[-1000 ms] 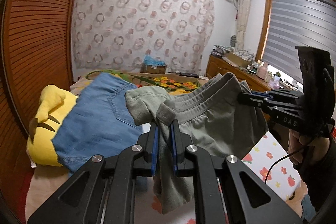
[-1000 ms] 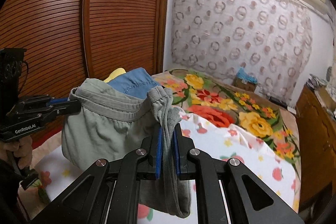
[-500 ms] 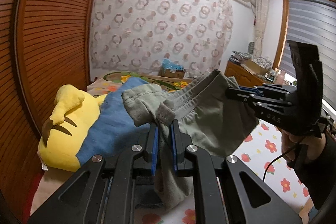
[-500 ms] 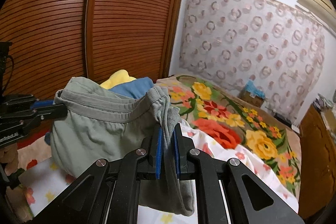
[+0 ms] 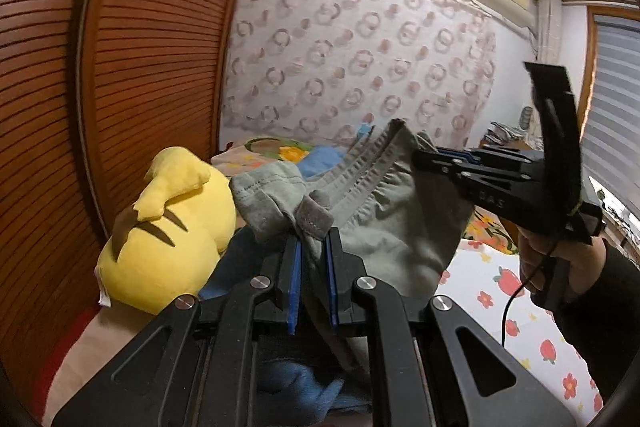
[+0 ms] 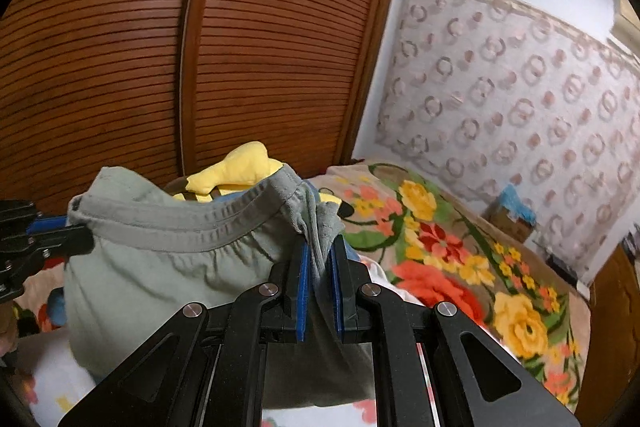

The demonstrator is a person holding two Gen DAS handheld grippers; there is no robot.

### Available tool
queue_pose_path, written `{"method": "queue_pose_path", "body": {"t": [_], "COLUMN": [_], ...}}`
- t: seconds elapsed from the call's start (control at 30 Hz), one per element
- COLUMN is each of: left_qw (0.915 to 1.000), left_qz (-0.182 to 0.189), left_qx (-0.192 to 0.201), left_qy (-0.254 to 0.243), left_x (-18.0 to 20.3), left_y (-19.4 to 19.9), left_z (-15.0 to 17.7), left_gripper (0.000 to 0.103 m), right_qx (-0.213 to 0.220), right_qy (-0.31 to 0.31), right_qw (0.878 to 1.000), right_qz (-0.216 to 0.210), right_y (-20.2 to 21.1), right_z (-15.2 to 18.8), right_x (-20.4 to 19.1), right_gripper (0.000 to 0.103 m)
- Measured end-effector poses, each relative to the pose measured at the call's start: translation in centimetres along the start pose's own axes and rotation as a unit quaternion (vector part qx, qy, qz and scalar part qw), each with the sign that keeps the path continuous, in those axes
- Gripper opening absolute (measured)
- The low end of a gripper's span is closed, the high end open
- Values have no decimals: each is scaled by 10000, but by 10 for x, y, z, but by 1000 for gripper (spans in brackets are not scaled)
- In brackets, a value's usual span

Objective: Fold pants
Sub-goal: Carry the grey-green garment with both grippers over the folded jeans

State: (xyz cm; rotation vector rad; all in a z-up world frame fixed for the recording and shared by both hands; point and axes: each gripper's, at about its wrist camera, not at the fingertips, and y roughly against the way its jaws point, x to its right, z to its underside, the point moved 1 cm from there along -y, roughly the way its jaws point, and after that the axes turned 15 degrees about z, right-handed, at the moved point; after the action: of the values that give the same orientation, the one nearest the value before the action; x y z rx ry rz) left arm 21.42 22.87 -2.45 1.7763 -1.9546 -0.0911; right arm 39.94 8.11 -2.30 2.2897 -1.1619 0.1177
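Both claws are carrying the grey pants point(image 5: 384, 227) leftward toward the yellow plush toy point(image 5: 168, 227); the left claw point(image 5: 312, 247) and the right claw point(image 6: 320, 255) are each clamping a waistband corner, and the folding is probably still unfinished.

The lower part of the grey-green cotton pants point(image 6: 168, 279) hangs out of sight behind the black frame of the right gripper point(image 6: 320, 259). A blue denim garment point(image 5: 296, 383) lies mostly hidden under the left gripper point(image 5: 312, 251). The yellow plush toy point(image 6: 240, 167) peeks only partly above the waistband. The patterned wall hanging point(image 6: 520, 87) is blurred. The right hand point(image 5: 560, 259) is cut off at the sleeve.
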Motion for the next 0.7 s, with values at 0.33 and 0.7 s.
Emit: {"method": "queue_pose_path", "body": {"t": [0.33, 0.7], "left_qw": [9991, 9988], "left_qz": [-264, -296], "left_qx": [-256, -339], "left_qy": [206, 208], "left_x": [-10, -11], "left_y": [6, 6], "left_z": [17, 21], "left_gripper": [12, 12], "right_qx": [-72, -252], "right_qy": [100, 214], "right_qw": [9996, 9989], "right_qz": [-238, -333], "right_y": [-31, -36], "right_z": [-6, -17], "right_x": [-5, -5], "right_gripper": [10, 10]}}
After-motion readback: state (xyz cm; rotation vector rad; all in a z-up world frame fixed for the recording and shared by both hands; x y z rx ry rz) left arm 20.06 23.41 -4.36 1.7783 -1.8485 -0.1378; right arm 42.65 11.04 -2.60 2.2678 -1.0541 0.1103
